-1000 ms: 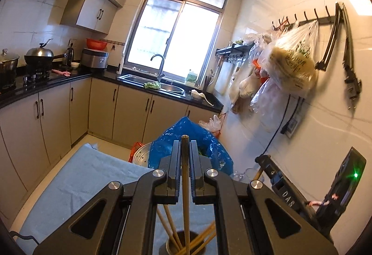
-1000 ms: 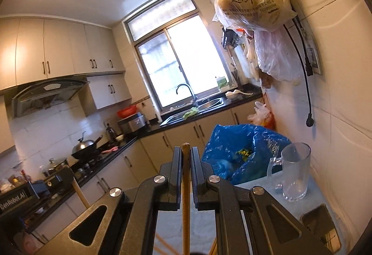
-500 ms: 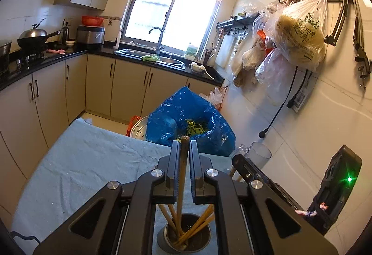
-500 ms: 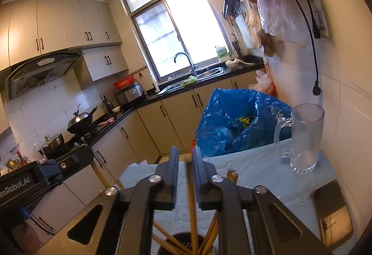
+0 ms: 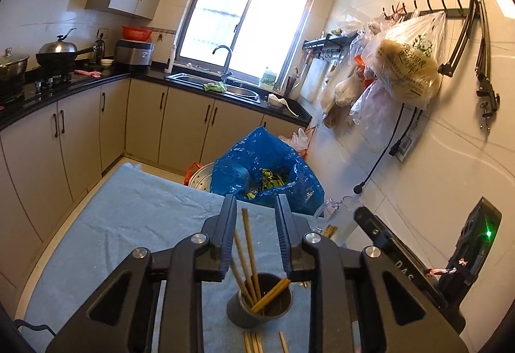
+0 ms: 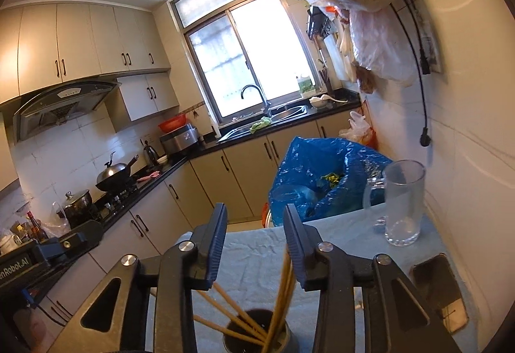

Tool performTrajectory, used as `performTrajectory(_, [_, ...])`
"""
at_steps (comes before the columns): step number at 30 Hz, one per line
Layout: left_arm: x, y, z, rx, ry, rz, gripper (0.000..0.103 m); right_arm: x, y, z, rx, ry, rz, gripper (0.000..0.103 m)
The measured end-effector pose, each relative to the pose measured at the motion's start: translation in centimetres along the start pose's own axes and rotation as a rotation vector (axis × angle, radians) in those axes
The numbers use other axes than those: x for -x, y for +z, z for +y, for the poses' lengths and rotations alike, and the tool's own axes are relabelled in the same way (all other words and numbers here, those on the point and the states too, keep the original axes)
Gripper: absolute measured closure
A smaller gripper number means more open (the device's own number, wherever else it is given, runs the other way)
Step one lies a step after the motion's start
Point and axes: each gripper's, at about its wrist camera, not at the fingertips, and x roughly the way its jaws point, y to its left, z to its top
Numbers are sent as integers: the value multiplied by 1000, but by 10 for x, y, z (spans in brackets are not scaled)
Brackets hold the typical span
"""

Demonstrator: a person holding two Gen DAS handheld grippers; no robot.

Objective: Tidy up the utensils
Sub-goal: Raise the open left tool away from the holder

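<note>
Left wrist view shows the left gripper [image 5: 254,218] with its jaws parted, just having been opening; a chopstick [image 5: 249,251] stands between them, touching neither pad, its lower end down in the dark cup [image 5: 260,301] on the blue cloth [image 5: 128,224]. More chopsticks lean in the cup, and a few loose sticks [image 5: 254,341] lie on the cloth just in front of it. Right wrist view shows the right gripper [image 6: 254,224], also released and just having been opening, above the same cup [image 6: 257,333]. A bundle of chopsticks [image 6: 283,288] leans close beside its right finger, free of any grasp. A glass mug [image 6: 402,201] stands near the wall.
</note>
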Motion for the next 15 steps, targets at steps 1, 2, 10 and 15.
performTrajectory(1, [4,-1,2,4,2,1,79,7,-1,-2,0,-5,1,62])
performTrajectory(2, [9,-3,4,9,3,2,79,11,-2,-3,-2,-9,2,60])
performTrajectory(10, [40,-41,25,50,34,51,67,51,-30,-22,-5,-66,50,46])
performTrajectory(15, [43,-80,36,49,83,126,64,59,-69,-38,-15,-105,161,45])
